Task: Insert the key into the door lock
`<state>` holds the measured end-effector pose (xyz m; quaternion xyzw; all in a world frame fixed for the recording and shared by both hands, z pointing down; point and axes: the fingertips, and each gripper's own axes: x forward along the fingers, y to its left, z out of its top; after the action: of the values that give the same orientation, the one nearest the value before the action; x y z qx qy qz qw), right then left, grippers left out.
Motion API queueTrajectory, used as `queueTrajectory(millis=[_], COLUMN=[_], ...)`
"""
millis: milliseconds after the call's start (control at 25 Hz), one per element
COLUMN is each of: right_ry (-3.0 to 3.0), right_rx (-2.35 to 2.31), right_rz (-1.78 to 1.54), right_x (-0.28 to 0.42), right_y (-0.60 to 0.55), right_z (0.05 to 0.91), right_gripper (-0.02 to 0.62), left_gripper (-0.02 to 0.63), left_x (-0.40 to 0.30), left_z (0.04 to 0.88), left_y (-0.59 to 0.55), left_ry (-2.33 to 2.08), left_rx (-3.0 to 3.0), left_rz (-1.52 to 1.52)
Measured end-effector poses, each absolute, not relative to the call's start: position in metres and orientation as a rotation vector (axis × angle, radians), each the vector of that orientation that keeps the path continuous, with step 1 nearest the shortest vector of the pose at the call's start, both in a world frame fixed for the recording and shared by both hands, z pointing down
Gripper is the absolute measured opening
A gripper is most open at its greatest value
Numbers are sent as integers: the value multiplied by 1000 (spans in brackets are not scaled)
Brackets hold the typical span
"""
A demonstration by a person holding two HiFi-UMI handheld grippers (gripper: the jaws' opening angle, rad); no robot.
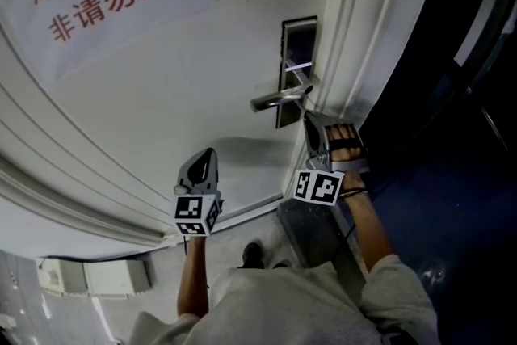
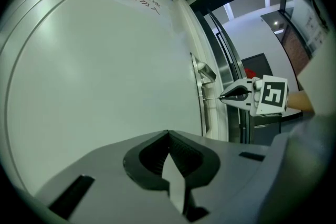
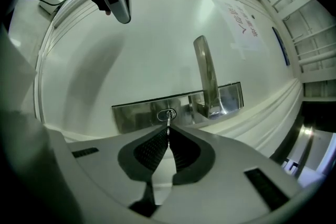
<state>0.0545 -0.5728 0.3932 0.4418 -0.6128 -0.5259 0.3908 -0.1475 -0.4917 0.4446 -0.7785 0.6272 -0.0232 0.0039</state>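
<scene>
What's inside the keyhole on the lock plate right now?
The key has its tip in the keyhole, pinched by the shut right gripper. How deep it goes is hidden inside, so I cannot tell whether it is fully seated.

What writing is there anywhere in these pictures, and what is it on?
"库房重地": upper red line on the paper sign on the door; the last character is clipped by the picture's edge.
"非请勿入": lower red line of that sign.
In both gripper views the sign is too small to read.
</scene>
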Motion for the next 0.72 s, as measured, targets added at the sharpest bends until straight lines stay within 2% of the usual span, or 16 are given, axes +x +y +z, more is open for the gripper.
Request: queueTrajectory(millis=[720], right_ry=[-1466], right_rx=[1095], right_rz=[-1326], right_x=[49], right_y=[-583], right_z=[391], right_gripper=[29], left_gripper=[17], left_x=[-135], left_z=[446], left_y=[-498], left_ry=[1931], left_rx=[-2469], left_rz=[-73])
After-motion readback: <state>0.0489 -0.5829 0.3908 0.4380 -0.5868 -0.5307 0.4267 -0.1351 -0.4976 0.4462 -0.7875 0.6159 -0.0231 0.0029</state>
